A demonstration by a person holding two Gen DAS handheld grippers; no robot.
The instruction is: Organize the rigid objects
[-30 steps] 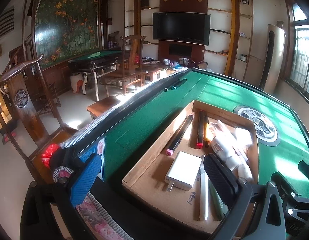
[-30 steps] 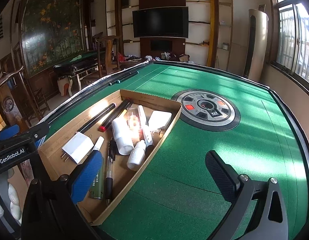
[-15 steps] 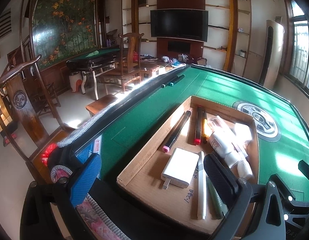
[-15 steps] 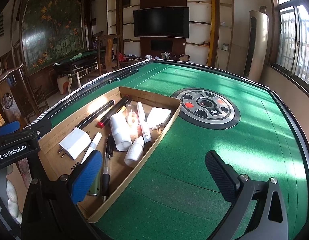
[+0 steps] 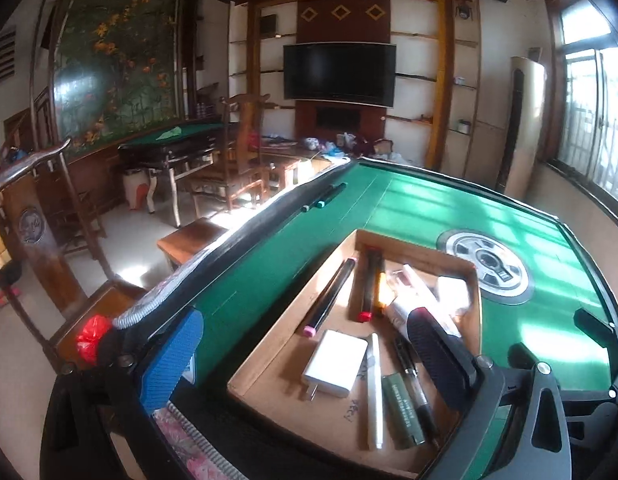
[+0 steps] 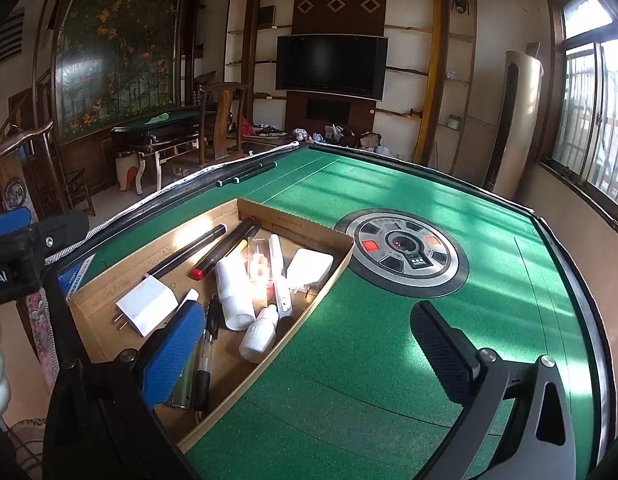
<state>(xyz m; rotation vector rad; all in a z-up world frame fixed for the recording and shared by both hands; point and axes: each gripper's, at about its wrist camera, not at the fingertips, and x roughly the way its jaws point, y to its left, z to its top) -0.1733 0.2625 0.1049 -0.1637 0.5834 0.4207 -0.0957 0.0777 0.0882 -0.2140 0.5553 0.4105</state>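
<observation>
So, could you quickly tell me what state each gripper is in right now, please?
Left gripper: open, holding nothing, above the shallow brown cardboard tray.
Right gripper: open, holding nothing.

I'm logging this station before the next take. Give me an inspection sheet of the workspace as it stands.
Surface: green felt game table with round centre console.
Job's things: shallow cardboard tray holding white plug charger, black markers, pens, white bottles.
Clutter: two teal-tipped markers at far edge.
Grippers: left hand-held gripper open above tray; right hand-held gripper open, empty.
Cables: nothing seen.
Surroundings: wall television, wooden chairs, windows.
</observation>
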